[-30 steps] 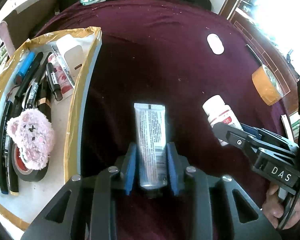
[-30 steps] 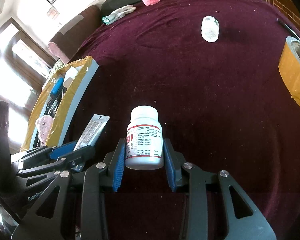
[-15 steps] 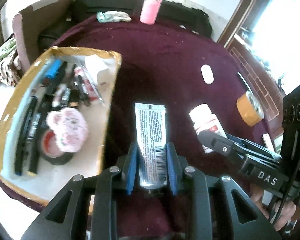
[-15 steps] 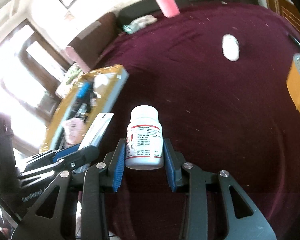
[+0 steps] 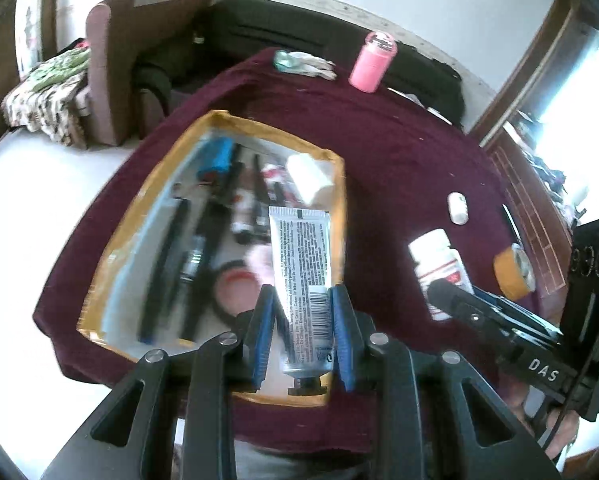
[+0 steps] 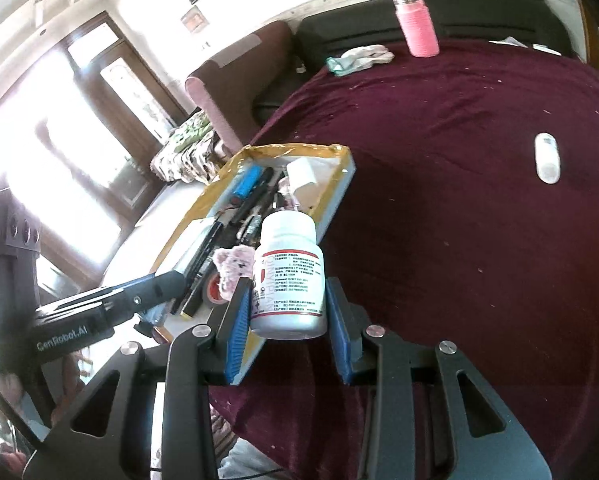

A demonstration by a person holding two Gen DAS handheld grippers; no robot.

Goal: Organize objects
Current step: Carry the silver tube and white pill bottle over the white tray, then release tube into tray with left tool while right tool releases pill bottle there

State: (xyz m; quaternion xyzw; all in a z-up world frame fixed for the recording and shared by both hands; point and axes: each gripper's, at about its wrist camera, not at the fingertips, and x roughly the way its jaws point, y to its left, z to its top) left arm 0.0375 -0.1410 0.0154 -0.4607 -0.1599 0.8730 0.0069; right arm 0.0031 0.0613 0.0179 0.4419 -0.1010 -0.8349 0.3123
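Note:
My left gripper (image 5: 302,300) is shut on a silver tube (image 5: 303,272) and holds it in the air over the right part of the gold-edged tray (image 5: 147,204). My right gripper (image 6: 286,296) is shut on a white pill bottle (image 6: 287,280), held up above the tray's right edge (image 6: 335,196). The tray holds pens, a blue marker (image 6: 247,182), a white box (image 6: 305,174), a pink plush bear (image 6: 231,266) and a red tape roll. The right gripper and bottle (image 5: 439,268) show in the left wrist view; the left gripper (image 6: 155,288) shows in the right wrist view.
On the maroon tablecloth (image 6: 459,220) lie a small white case (image 6: 546,158), a pink bottle (image 6: 415,26), a glove (image 6: 359,58) and a brown tape roll (image 5: 513,270). A chair and sofa stand beyond the table's far edge.
Both grippers have risen and moved left with their objects. The tube is now over the tray and the bottle is at the tray's right edge.

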